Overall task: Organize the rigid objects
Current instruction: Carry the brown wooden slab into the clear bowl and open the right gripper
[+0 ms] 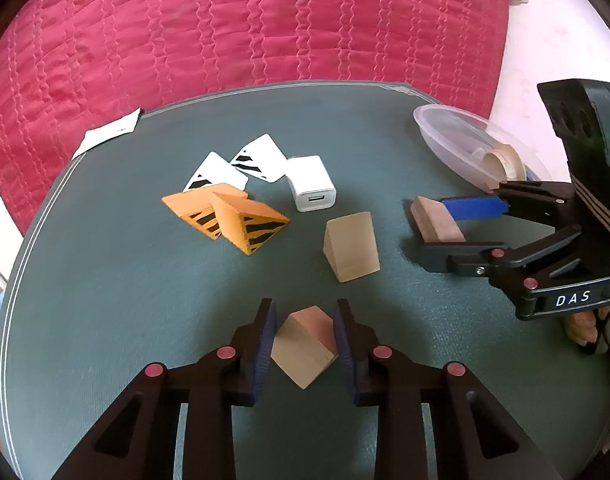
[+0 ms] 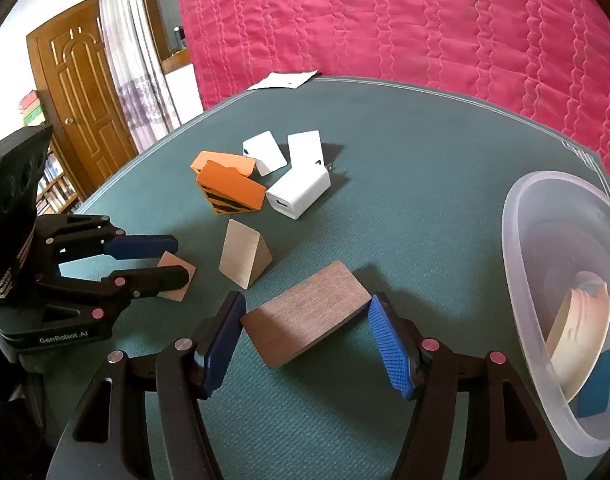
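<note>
Light: bright, even daylight in both views.
Shadows: soft and short on the desk (image 1: 105, 280), falling right of the white charger (image 2: 299, 194) in the right wrist view.
Glare: far right floor washed out, left wrist view.
Distortion: strong fisheye; dark vignette at corners.
Focus: sharp centre, softer edges.

Scattered on the green worktop (image 1: 105, 280): pale wooden wedge (image 1: 352, 247) standing at centre; dark brown wedge (image 2: 307, 314) and small pinkish block (image 1: 305, 346) between jaws; two orange striped prisms (image 1: 225, 216), two white ones (image 1: 241, 166), white charger cube (image 1: 311, 183). Tape roll (image 2: 579, 342) and blue block (image 2: 599, 384) inside clear tub (image 2: 521, 240).
</note>
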